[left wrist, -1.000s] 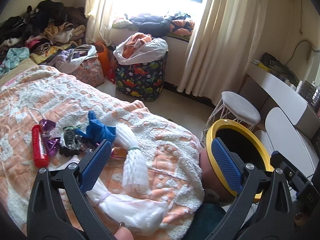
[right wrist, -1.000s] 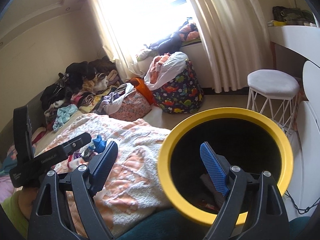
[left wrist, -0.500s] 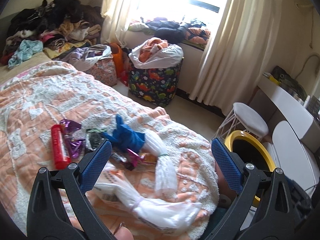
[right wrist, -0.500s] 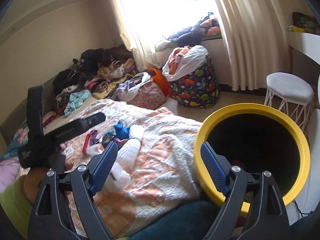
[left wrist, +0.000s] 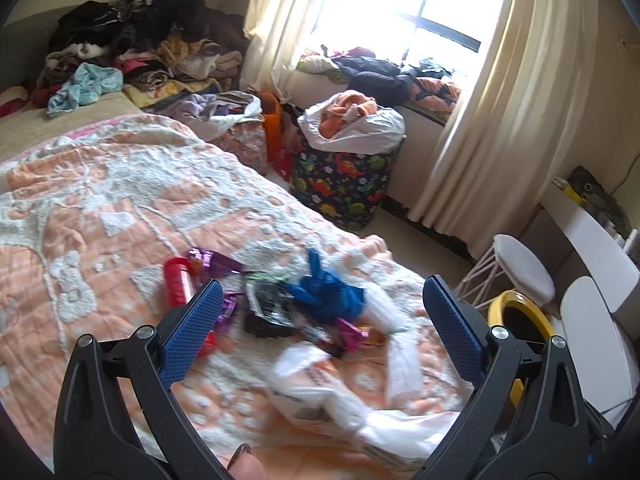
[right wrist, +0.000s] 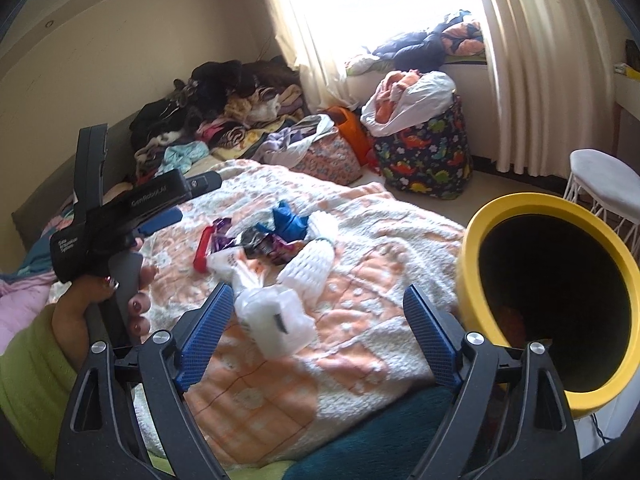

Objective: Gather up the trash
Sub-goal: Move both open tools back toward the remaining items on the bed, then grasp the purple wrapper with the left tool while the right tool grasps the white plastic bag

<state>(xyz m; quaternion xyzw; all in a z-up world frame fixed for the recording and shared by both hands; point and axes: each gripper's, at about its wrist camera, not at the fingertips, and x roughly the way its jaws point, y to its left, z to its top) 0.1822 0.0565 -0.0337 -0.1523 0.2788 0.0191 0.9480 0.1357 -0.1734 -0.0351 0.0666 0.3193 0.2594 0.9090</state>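
Observation:
A heap of trash lies on the orange and white bedspread [left wrist: 100, 200]: a red tube [left wrist: 178, 286], a purple wrapper [left wrist: 212, 260], a black wrapper [left wrist: 268, 304], a blue crumpled piece [left wrist: 328, 292], a white foam net [left wrist: 380, 312] and a white plastic bag [left wrist: 320, 384]. My left gripper [left wrist: 322, 292] hangs open above the heap, holding nothing. My right gripper [right wrist: 318, 296] is also open and empty, with the plastic bag [right wrist: 276, 320] below its fingers. The yellow-rimmed bin [right wrist: 476, 240] stands tilted at the bed's right edge. The right wrist view shows the left gripper [right wrist: 188, 200] in a hand.
A dinosaur-print basket [left wrist: 344, 184] stuffed with laundry stands on the floor past the bed. Clothes are piled [left wrist: 152, 52] at the bed's far end. A white stool [left wrist: 520, 264] and a white desk [left wrist: 592, 232] stand to the right, by the curtain.
Both views have swung left, away from the bin and over the bed. The bin has slid to the right edge of each view and the trash heap now sits between the fingers.

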